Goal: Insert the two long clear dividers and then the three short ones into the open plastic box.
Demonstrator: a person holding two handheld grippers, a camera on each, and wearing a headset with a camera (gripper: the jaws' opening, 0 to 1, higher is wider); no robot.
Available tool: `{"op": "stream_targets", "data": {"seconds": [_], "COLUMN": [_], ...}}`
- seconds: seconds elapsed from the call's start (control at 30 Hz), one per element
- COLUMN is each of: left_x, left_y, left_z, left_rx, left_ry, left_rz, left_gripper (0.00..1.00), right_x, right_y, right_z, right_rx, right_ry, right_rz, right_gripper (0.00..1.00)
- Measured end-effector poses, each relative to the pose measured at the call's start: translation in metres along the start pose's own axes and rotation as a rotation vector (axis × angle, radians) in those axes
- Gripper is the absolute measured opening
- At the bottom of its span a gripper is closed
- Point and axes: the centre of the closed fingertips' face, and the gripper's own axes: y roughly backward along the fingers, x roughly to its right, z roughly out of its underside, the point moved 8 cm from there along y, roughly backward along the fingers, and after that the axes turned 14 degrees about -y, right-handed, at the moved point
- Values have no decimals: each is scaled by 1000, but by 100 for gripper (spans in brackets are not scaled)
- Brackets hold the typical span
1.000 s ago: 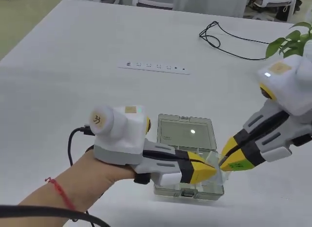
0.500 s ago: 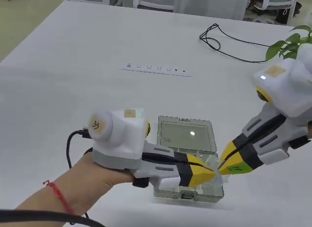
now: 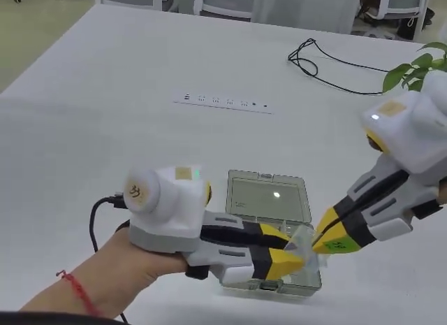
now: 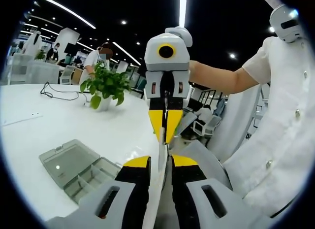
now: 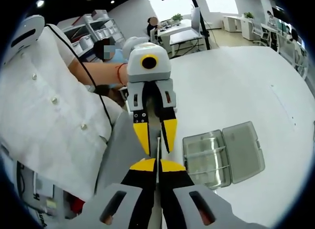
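**Two tools meet on one clear divider beside the open box**

The person's left tool (image 3: 297, 257) comes in low from the left, and the right tool (image 3: 318, 244) slants down from the right. The two tips almost meet nose to nose. Between them is a thin clear divider (image 3: 305, 235), held up in the air near the front right corner of the open plastic box (image 3: 269, 286) and not seated in it.

In the right gripper view the right tool is clenched on the divider's edge, its yellow tips nearly together. In the same view the left tool's yellow tips sit a little apart on either side of the sheet. I cannot tell whether they actually bite on it.

The box rests on the white tabletop (image 3: 105, 129) with its lid (image 3: 269, 199) folded flat behind it. In the right gripper view, clear partitions (image 5: 204, 152) already stand inside the tray half, splitting it into compartments.

Farther back on the tabletop lie a white power strip (image 3: 222, 101) and a looped black cable (image 3: 328, 56). A green plant (image 3: 419, 66) stands at the far right edge. A red string (image 3: 77, 293) circles the wrist of the hand holding the left tool.
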Motion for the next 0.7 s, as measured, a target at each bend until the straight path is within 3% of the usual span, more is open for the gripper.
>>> {"op": "stream_targets", "data": {"seconds": [0.37,0.7], "left_x": [-1,1], "left_y": [20,37], "left_z": [14,29], "left_rx": [-31,-67], "left_ry": [3,9], "left_rz": [-95,-192], "left_gripper": [23,43], "right_x": [10,33], "right_y": [3,3], "right_z": [-3,-7], "right_rx": [28,43], "right_ry": [-12,-16], "right_rz": [44,118], "right_gripper": [3,3]}}
